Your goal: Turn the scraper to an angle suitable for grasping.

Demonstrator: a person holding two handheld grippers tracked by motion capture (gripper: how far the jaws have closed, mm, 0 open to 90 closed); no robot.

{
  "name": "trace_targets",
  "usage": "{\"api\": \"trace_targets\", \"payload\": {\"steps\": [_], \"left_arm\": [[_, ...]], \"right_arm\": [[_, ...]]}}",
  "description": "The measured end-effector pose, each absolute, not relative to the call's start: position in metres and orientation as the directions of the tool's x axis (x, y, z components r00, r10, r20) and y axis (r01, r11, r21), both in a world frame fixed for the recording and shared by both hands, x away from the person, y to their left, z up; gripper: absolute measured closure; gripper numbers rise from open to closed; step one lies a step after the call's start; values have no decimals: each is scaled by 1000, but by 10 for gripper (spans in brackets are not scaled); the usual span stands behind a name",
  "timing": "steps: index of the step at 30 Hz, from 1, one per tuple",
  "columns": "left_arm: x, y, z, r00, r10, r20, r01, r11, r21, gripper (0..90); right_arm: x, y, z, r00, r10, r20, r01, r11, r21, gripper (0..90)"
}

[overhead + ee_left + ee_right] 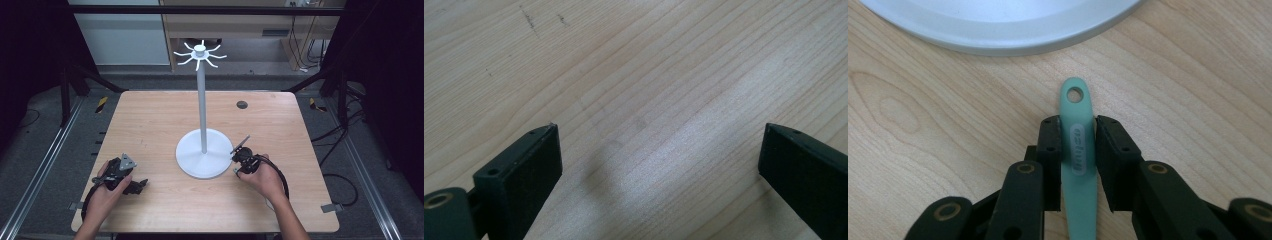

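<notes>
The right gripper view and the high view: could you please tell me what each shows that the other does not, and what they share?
Right gripper view alone: a green handle with a hanging hole at its tip, lying on the wood between the right gripper pads, which sit against its sides.

High view alone: the stand's pole, its hook crown, and the left gripper.

Shared: the white stand base and the wooden table.

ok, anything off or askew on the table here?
Nothing stands out. The white metal hook stand sits upright, the mint-green plastic handle lies flat between the right claw pads, and the wooden table shows only faint scuffs.
</notes>
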State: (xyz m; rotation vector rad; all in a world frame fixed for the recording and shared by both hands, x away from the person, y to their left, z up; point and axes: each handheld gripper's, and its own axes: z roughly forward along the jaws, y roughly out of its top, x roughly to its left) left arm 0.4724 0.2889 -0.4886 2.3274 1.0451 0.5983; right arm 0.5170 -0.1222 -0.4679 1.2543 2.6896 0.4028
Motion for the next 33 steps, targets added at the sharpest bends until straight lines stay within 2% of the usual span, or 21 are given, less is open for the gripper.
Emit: {"api": "trace_targets", "payload": {"steps": [6, 9, 15, 33], "left_arm": [[473, 289, -489, 606, 775, 180, 548, -571, 611, 35], [473, 289, -489, 606, 774, 180, 549, -572, 610, 35], [473, 289, -489, 606, 775, 181, 549, -572, 610, 35], [473, 290, -489, 604, 776, 181, 551, -571, 609, 35]], "right_arm": [[514, -128, -459, -631, 776, -3, 725, 591, 354, 742], [509, -137, -442, -610, 792, 19, 720, 543, 432, 743], [500, -151, -419, -597, 802, 28, 693, 498, 522, 744], [487, -173, -376, -572, 820, 19, 634, 428, 644, 747]]}}
